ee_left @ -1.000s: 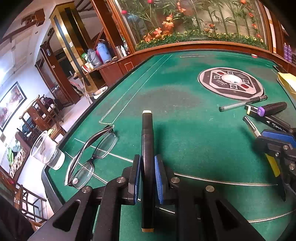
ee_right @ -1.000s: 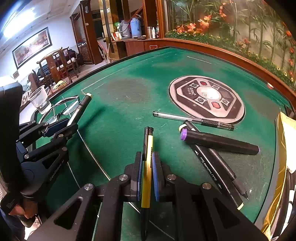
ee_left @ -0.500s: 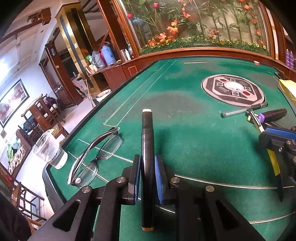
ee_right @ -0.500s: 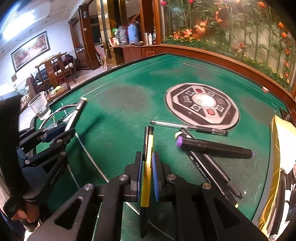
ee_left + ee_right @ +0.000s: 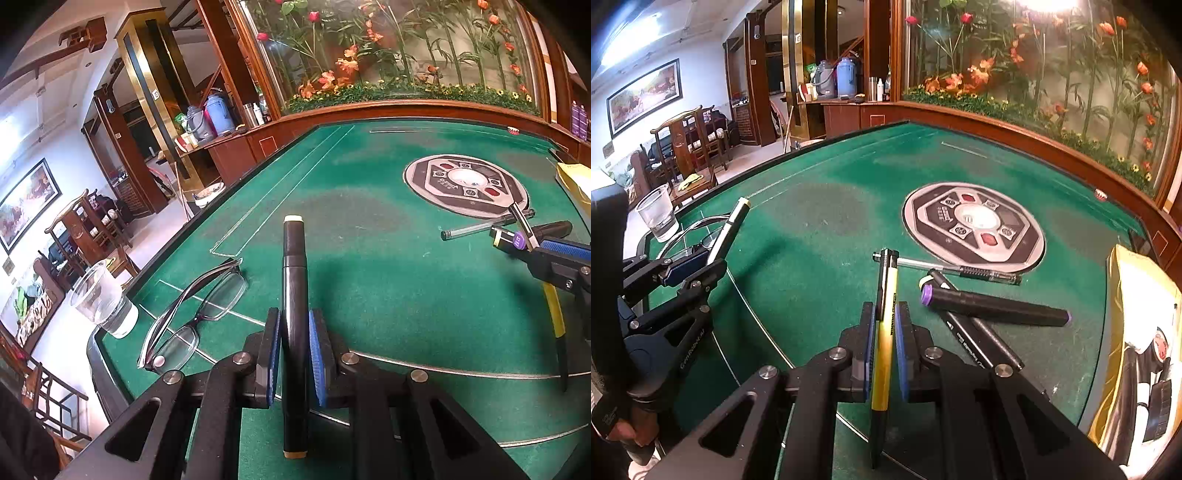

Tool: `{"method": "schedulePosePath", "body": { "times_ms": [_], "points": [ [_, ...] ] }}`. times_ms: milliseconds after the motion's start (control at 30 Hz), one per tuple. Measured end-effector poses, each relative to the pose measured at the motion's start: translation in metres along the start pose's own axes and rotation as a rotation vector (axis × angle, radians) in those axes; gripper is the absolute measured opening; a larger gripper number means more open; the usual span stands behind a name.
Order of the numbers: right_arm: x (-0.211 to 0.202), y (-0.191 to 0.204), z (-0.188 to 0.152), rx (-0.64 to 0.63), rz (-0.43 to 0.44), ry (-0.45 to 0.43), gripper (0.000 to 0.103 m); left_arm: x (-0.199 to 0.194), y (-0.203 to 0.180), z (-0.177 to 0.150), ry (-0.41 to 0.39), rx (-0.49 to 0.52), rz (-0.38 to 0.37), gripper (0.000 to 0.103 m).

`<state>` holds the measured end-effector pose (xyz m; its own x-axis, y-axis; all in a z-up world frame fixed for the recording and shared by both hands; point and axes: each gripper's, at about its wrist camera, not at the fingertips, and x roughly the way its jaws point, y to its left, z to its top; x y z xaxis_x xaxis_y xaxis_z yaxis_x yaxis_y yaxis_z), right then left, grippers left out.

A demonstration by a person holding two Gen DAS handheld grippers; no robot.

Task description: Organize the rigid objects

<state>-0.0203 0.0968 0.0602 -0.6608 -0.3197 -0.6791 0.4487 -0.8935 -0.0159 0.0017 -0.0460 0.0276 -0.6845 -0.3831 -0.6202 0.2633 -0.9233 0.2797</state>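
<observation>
My left gripper (image 5: 292, 325) is shut on a black marker with cream end caps (image 5: 293, 266), held lengthwise above the green felt table (image 5: 369, 266). My right gripper (image 5: 885, 315) is shut on a yellow and black pen (image 5: 884, 332), also above the felt. On the table ahead of the right gripper lie a purple-capped black marker (image 5: 993, 306), two thinner black pens (image 5: 979, 343) under it, and a clear pen (image 5: 960, 269). The right gripper shows at the right edge of the left wrist view (image 5: 561, 254); the left gripper shows at the left of the right wrist view (image 5: 690, 266).
Folded glasses (image 5: 195, 314) lie near the table's left edge, beside a clear plastic cup (image 5: 101, 302) on the rim. A round grey control panel (image 5: 975, 225) is set in the table's middle. A yellow packet (image 5: 1141, 332) lies at the right. A wooden rail (image 5: 1034, 147) borders the far side.
Both grippers have risen and tilted up a little, each still holding its pen. The objects on the table have not moved.
</observation>
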Motion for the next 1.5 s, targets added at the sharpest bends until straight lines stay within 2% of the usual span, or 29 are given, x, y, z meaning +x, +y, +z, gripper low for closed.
{"method": "schedulePosePath", "body": {
  "times_ms": [833,900,1000,1067,1100,1167,1333,1500],
  "points": [
    [-0.007,0.008,-0.001,-0.043,-0.053,-0.043,0.010,-0.004,0.000,-0.002,-0.030,-0.005,-0.003,0.016],
    [-0.007,0.006,0.000,-0.032,-0.042,-0.043,0.010,-0.005,0.000,-0.002,-0.031,-0.006,-0.008,0.016],
    [-0.008,-0.007,0.004,0.036,0.034,-0.023,0.010,-0.006,0.001,-0.001,-0.029,-0.008,-0.025,0.016],
    [-0.008,-0.025,0.007,0.124,0.105,0.001,0.010,-0.006,0.006,0.000,-0.001,-0.042,-0.105,0.016],
    [-0.009,-0.031,0.008,0.152,0.124,0.004,0.009,-0.005,0.009,0.002,0.028,-0.075,-0.172,0.016],
    [-0.016,-0.045,0.011,0.204,0.140,-0.010,0.009,-0.008,0.011,0.004,0.048,-0.090,-0.241,0.016],
    [-0.045,-0.089,0.011,0.321,0.160,-0.078,0.008,-0.032,0.006,0.021,0.036,-0.104,-0.353,0.016],
    [-0.071,-0.141,-0.001,0.445,0.129,-0.142,0.007,-0.060,-0.028,0.047,0.005,-0.050,-0.452,0.016]
  ]
}}
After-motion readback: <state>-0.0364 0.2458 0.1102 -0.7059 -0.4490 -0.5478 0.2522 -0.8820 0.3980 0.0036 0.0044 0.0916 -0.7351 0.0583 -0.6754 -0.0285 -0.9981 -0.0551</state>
